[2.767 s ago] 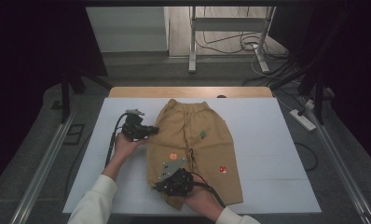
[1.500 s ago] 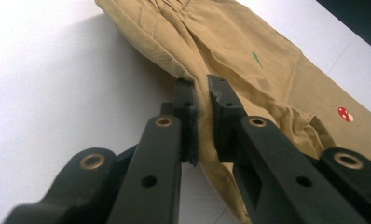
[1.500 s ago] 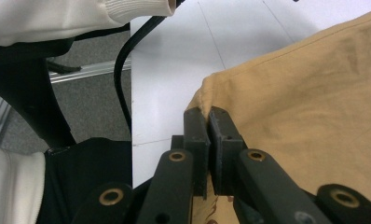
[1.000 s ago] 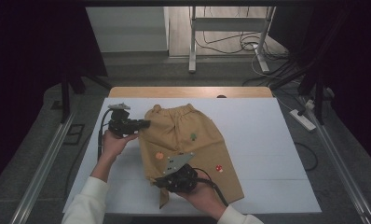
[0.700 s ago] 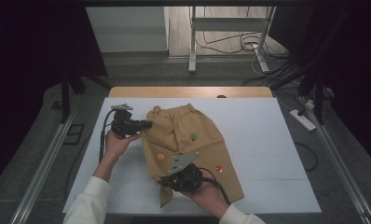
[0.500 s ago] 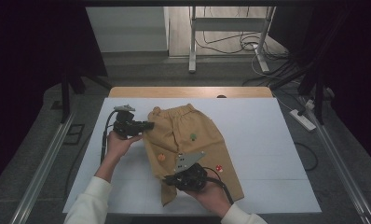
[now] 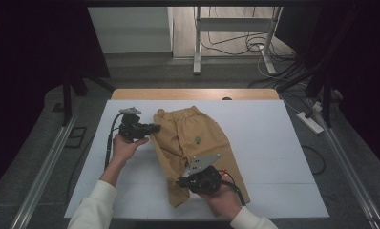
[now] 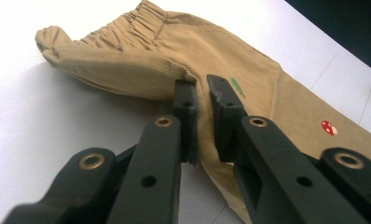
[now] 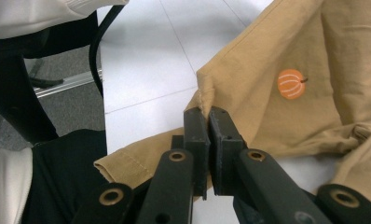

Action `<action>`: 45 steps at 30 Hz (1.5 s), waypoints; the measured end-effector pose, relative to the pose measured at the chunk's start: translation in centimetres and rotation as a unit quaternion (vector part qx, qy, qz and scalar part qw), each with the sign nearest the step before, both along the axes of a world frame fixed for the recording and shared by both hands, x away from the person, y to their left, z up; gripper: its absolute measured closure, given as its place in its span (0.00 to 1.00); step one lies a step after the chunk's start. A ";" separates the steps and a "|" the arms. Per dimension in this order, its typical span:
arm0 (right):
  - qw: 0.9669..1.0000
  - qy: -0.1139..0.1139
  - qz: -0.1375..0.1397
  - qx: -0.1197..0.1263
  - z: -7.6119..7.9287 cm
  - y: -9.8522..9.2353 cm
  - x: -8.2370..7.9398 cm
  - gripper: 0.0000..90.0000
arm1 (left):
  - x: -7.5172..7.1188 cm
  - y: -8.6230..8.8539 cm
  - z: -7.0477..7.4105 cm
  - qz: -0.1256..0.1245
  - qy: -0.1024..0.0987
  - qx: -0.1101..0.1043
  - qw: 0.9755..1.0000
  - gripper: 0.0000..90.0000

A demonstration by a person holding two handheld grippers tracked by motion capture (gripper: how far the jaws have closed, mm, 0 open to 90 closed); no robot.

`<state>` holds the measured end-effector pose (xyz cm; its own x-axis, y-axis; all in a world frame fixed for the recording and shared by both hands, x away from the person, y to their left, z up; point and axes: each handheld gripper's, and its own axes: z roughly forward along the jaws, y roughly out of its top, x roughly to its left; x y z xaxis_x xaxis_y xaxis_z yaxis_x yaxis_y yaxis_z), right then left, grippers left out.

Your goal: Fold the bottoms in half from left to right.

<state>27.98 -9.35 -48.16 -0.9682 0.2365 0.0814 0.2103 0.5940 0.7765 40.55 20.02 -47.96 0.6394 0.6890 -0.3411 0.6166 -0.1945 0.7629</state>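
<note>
Both grippers clamped on tan trousers (image 7: 193, 143): left gripper (image 8: 203, 100) pinches side fold, right gripper (image 9: 208, 122) pinches leg hem

Lay spread on the mat (image 7: 283, 157) mid-table: trousers (image 7: 197, 138), waistband at the far end, legs toward the person. Clamped on their left edge, left gripper (image 7: 152, 128); at the near hem, right gripper (image 7: 181, 181).
</note>
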 end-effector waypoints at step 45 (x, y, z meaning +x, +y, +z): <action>0.998 0.001 -0.066 0.006 0.2 -6.7 0.2 0.96 | 0.6 -4.6 0.4 -0.042 -0.012 -0.001 0.999 0.90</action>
<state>28.23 -16.06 -47.98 -0.9289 0.3601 0.0865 0.2870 0.5524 0.7826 41.12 15.40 -47.52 0.7030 0.6320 -0.3262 0.5794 -0.2430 0.7780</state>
